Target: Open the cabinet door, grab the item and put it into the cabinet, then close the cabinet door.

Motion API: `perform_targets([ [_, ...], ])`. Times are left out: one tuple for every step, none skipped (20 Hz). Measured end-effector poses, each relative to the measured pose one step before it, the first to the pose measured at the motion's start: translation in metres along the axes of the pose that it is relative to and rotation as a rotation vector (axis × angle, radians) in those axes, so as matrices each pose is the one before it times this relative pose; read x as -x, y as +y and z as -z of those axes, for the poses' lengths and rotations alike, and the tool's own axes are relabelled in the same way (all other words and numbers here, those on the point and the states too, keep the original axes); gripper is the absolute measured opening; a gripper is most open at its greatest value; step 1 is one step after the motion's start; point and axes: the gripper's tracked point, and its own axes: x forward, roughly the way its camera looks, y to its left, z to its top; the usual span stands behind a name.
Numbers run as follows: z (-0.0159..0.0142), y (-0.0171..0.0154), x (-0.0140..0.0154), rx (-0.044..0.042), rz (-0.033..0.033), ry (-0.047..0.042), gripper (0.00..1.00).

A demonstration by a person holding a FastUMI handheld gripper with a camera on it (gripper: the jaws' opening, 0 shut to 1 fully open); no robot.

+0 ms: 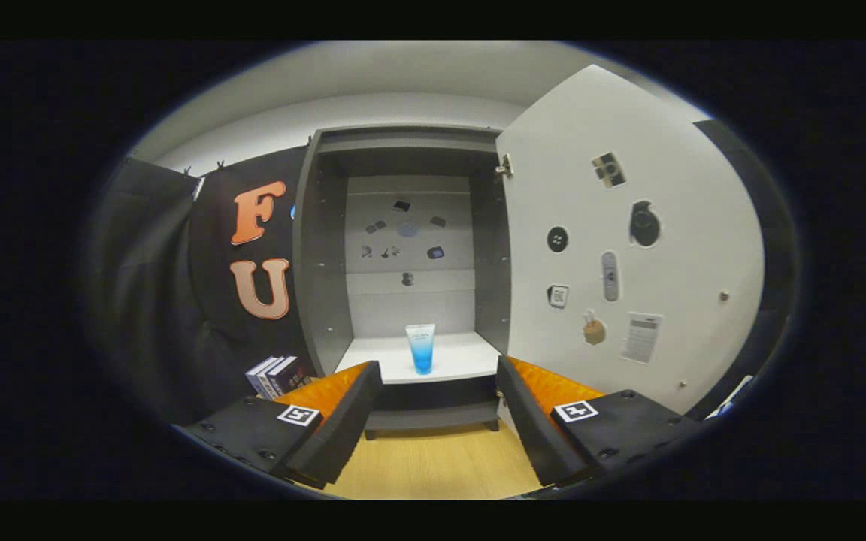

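Tube is standing upright on the cabinet shelf, beyond our fingers. Gripper is spread wide and empty. Door is swung open to the right, so we'd hook its far edge and push it shut smoothly.

Upright tube inside open cabinet, jaws apart
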Motion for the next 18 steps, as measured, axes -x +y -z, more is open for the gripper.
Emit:
perform_targets([
  [-0.00087,-0.00976,0.01621,0.00194,0.01815,-0.00543,0.98],
  [-0.00081,-0.01013,0.01486,0.00135,0.01891,-0.00325,0.98],
  [-0.00098,-0.01164,0.01579,-0.00019,0.02176,-0.00532,0.98],
  [-0.00074,-0.01296,0.01453,0.00104,0.02295,-0.0064,0.98],
  [0.00033,-0.01359,0.01288,0.00066,0.02523,-0.00302,0.98],
  [0.00092,-0.01453,0.01092,-0.00021,0.02551,-0.00238,0.98],
  [0.00142,-0.01455,0.00887,0.00064,0.02881,0.00029,0.98],
  [0.00251,-0.01863,0.00822,0.00136,0.03575,0.00134,0.98],
  [0.00198,-0.01499,0.00426,-0.00124,0.03017,0.00055,0.98],
  [0.00166,-0.01673,0.00448,-0.00596,0.03001,-0.00013,0.98],
  [0.00122,-0.01744,0.00265,-0.00776,0.03117,0.00069,0.98],
  [0.00372,-0.0156,0.00049,-0.00784,0.02624,0.00426,0.98],
  [0.00361,-0.01357,-0.00182,-0.00739,0.02156,0.00122,0.98],
  [0.00557,-0.013,-0.00579,-0.00468,0.02227,0.00471,0.98],
  [0.00628,-0.0111,-0.00488,-0.00319,0.01834,0.005,0.99],
  [0.00735,-0.00922,-0.0067,-0.00272,0.01673,0.00786,0.99],
  [0.00689,-0.00852,-0.00778,-0.00249,0.01467,0.00899,0.99],
  [0.00644,-0.00712,-0.00837,-0.00387,0.01273,0.00673,0.99],
])
